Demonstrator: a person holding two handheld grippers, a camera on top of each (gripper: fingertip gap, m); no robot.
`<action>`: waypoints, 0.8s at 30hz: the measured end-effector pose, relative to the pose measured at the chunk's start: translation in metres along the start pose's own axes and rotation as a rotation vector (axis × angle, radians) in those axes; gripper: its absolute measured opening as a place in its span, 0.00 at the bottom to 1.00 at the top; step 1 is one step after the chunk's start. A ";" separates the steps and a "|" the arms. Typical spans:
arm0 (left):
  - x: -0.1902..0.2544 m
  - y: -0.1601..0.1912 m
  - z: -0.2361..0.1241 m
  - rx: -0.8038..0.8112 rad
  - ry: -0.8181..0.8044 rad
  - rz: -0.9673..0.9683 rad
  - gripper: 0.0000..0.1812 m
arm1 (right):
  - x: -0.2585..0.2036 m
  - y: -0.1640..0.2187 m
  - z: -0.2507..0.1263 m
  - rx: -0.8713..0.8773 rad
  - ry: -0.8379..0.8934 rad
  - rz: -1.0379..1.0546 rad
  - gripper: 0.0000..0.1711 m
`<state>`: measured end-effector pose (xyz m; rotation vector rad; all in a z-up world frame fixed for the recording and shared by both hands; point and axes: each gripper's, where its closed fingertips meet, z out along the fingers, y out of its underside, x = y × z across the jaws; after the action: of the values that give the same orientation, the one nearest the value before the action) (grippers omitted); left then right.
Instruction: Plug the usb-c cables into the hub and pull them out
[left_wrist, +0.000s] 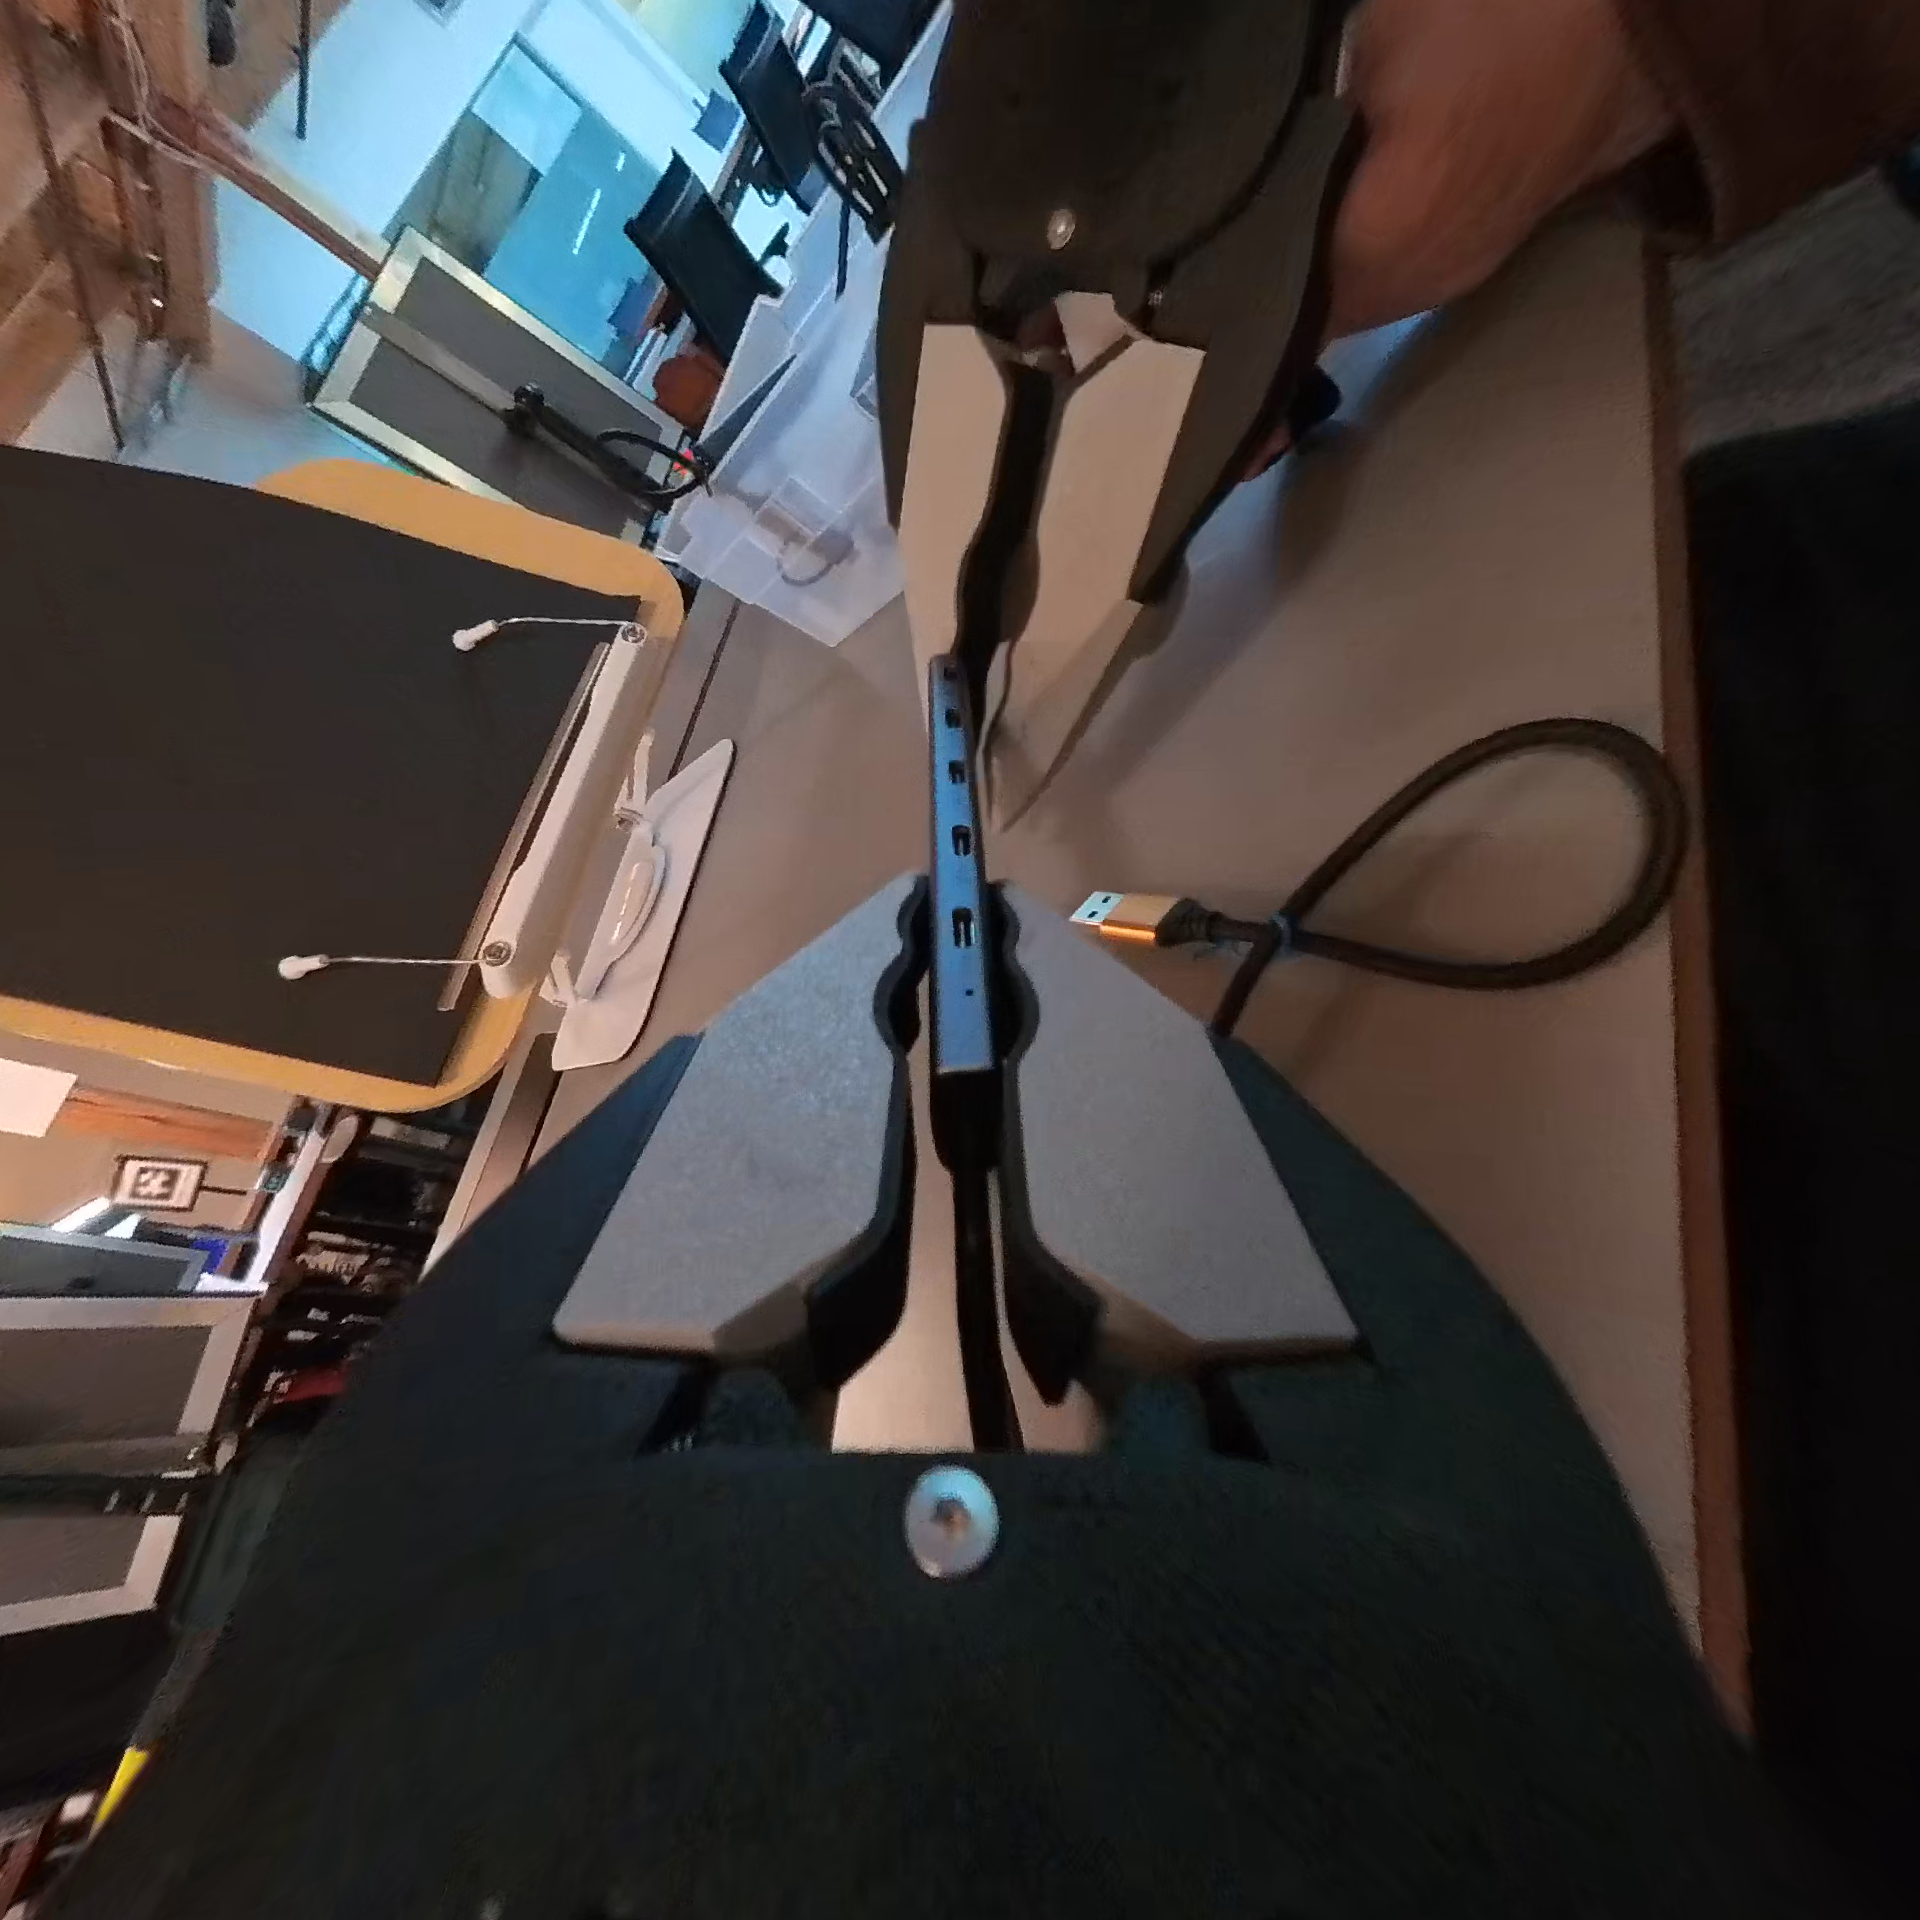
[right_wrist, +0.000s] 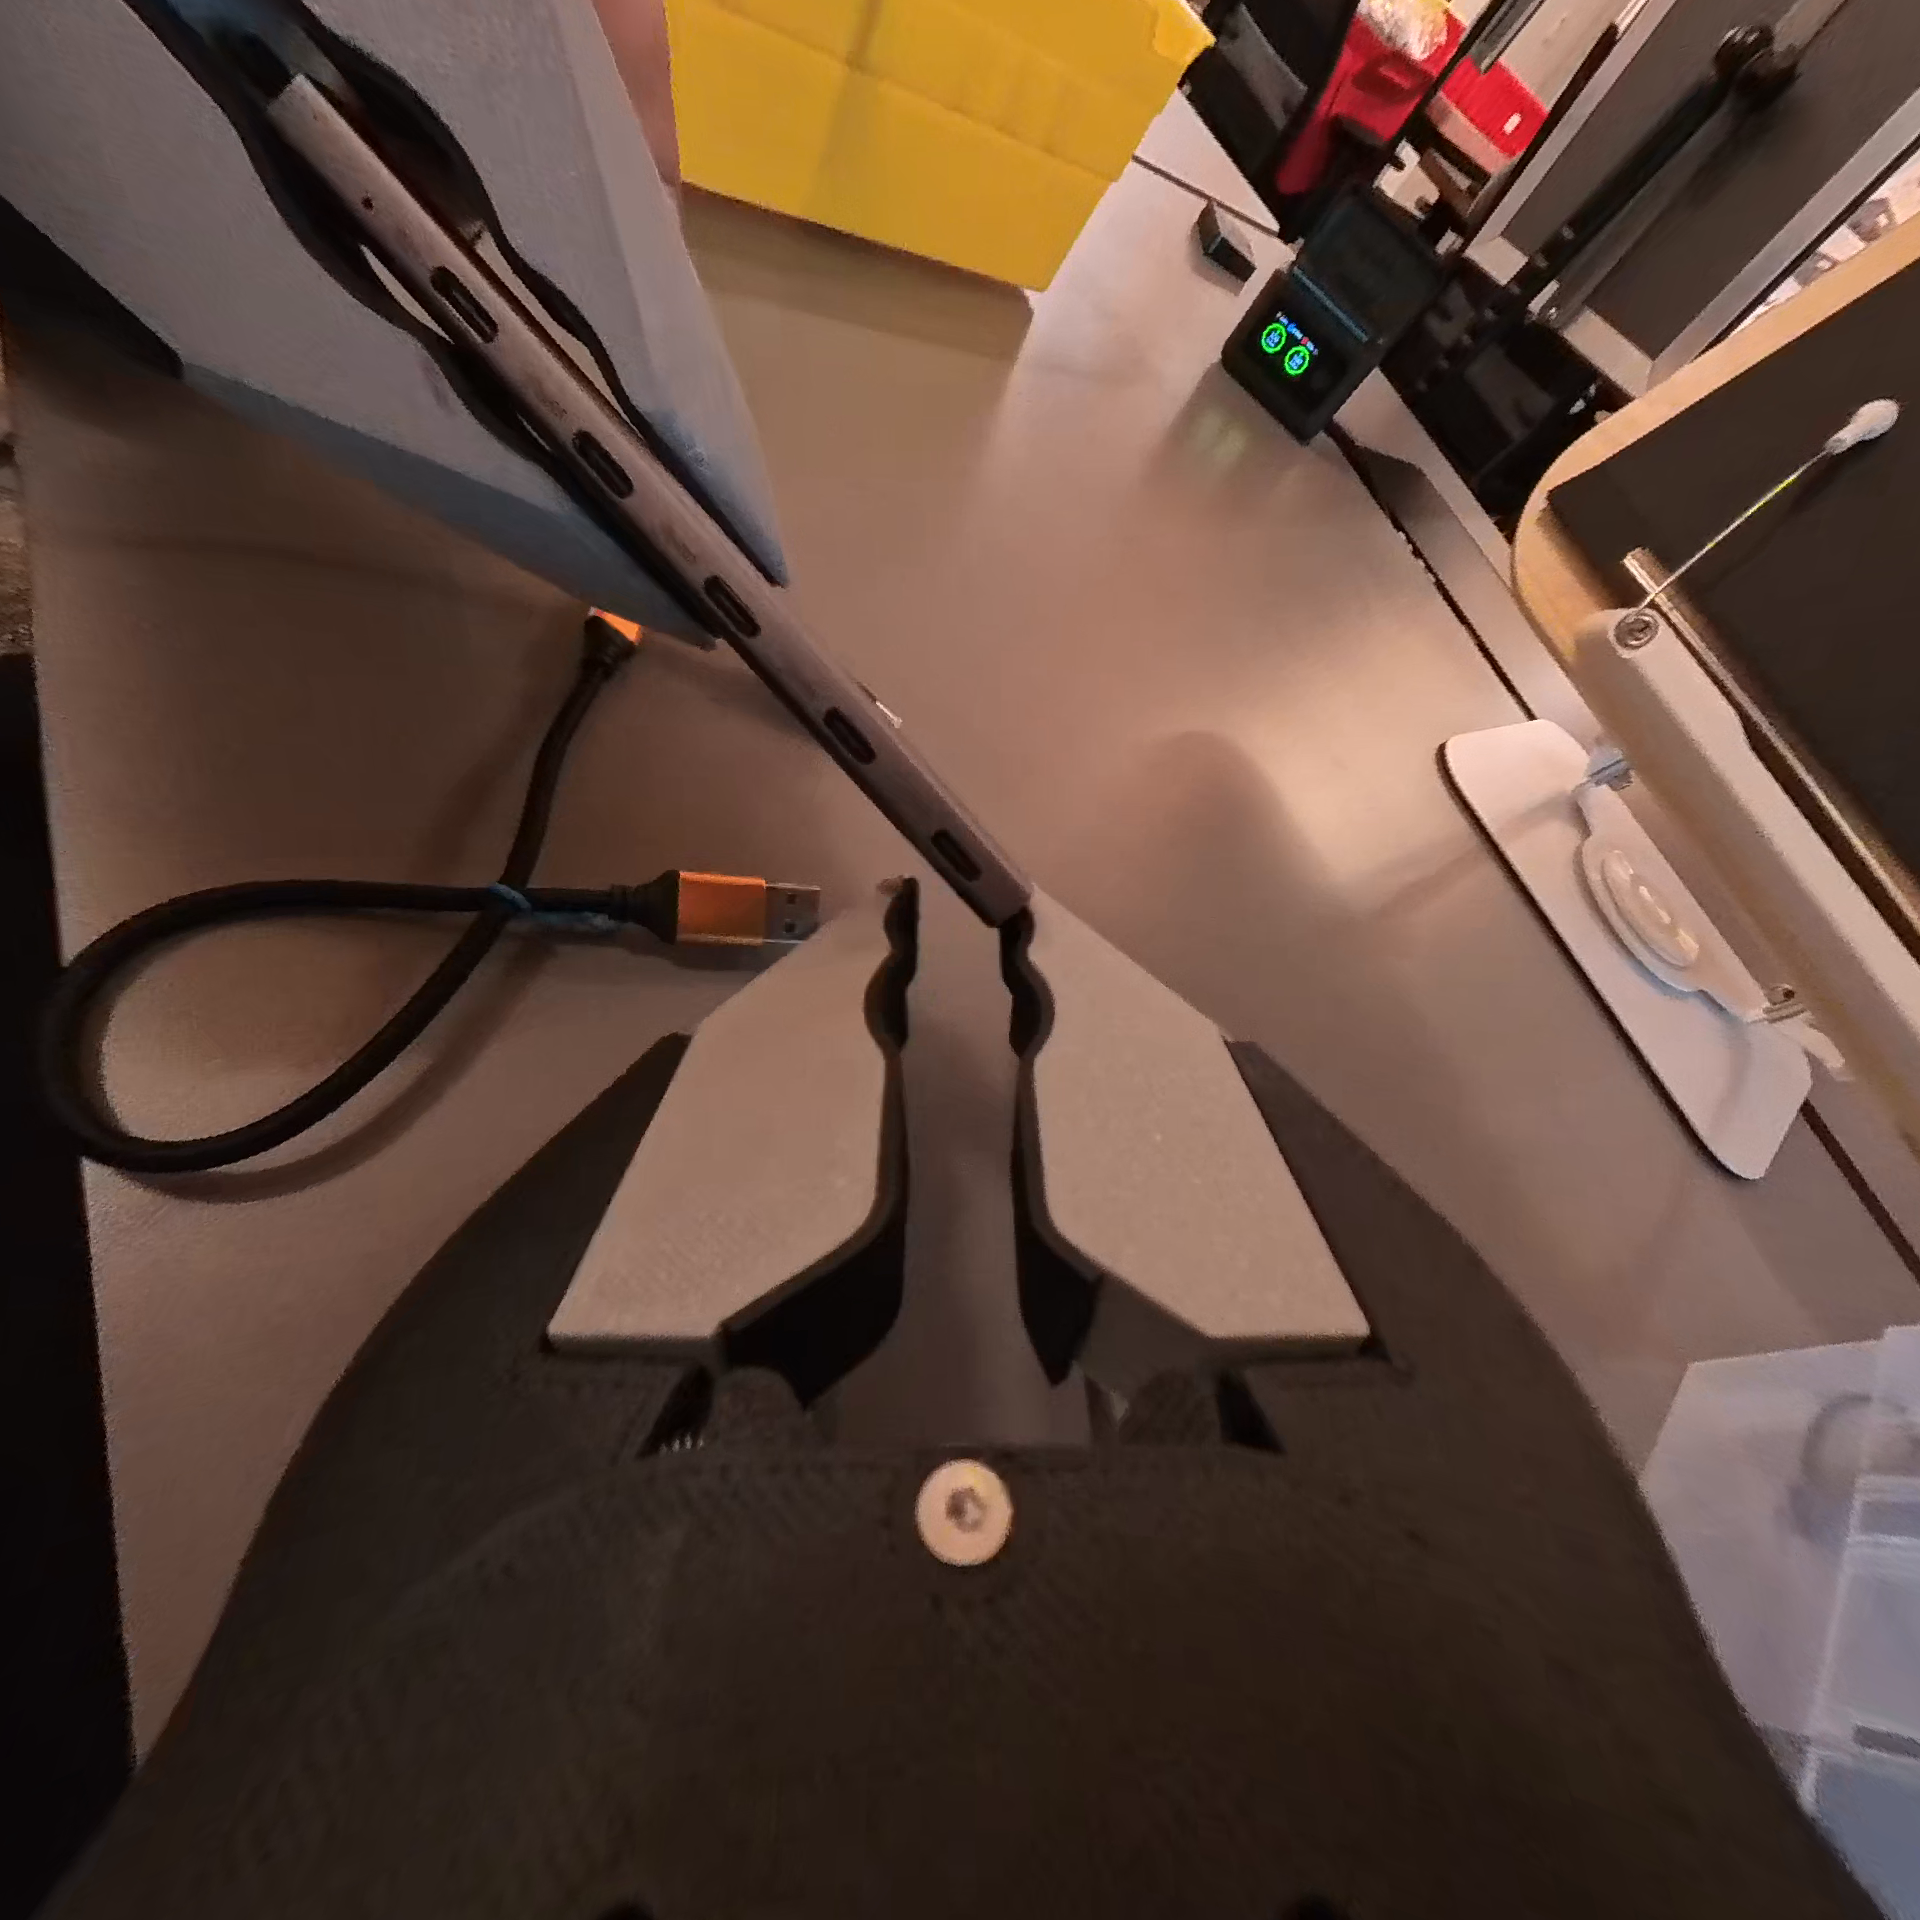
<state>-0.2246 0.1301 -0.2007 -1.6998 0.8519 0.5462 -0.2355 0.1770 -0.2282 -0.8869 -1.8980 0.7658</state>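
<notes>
My left gripper (left_wrist: 958, 904) is shut on a slim dark grey hub (left_wrist: 956, 790) and holds it edge-up above the table, its row of ports facing the camera. The hub's own cable runs back between the fingers. My right gripper (right_wrist: 964, 909) is open by a narrow gap and empty. The hub's far end (right_wrist: 883, 774) touches the tip of its right finger. In the left wrist view the right gripper (left_wrist: 1060, 623) sits just beyond the hub's end. A black braided cable (left_wrist: 1558, 748) with an orange plug (left_wrist: 1127, 920) lies looped on the table, and it also shows in the right wrist view (right_wrist: 722, 909).
A black panel in a tan frame (left_wrist: 260, 748) stands on a white base (right_wrist: 1621, 935). A yellow bin (right_wrist: 935, 125) and a small black device with green lights (right_wrist: 1309, 343) sit farther back. A clear plastic box (right_wrist: 1797, 1558) is near. The table edge (left_wrist: 1683, 1039) runs beside the cable. Left tips to right tips: about 6 cm. The right tips stand about 35 cm off the white base (right_wrist: 1621, 935). The left camera catches it too, in the left wrist view (left_wrist: 659, 884).
</notes>
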 end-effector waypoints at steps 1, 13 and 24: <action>-0.001 0.000 0.001 -0.002 -0.008 -0.001 0.04 | 0.000 0.000 0.001 0.000 -0.002 0.006 0.10; -0.066 0.070 -0.010 -0.184 -0.369 -0.040 0.04 | 0.018 0.006 -0.004 0.003 0.012 0.186 0.16; -0.071 0.093 -0.007 -0.254 -0.422 -0.077 0.04 | -0.065 -0.037 0.006 -0.080 -0.236 0.206 0.20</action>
<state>-0.3418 0.1292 -0.2046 -1.7469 0.4246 0.9512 -0.2276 0.1027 -0.2305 -1.0949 -2.0761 0.9588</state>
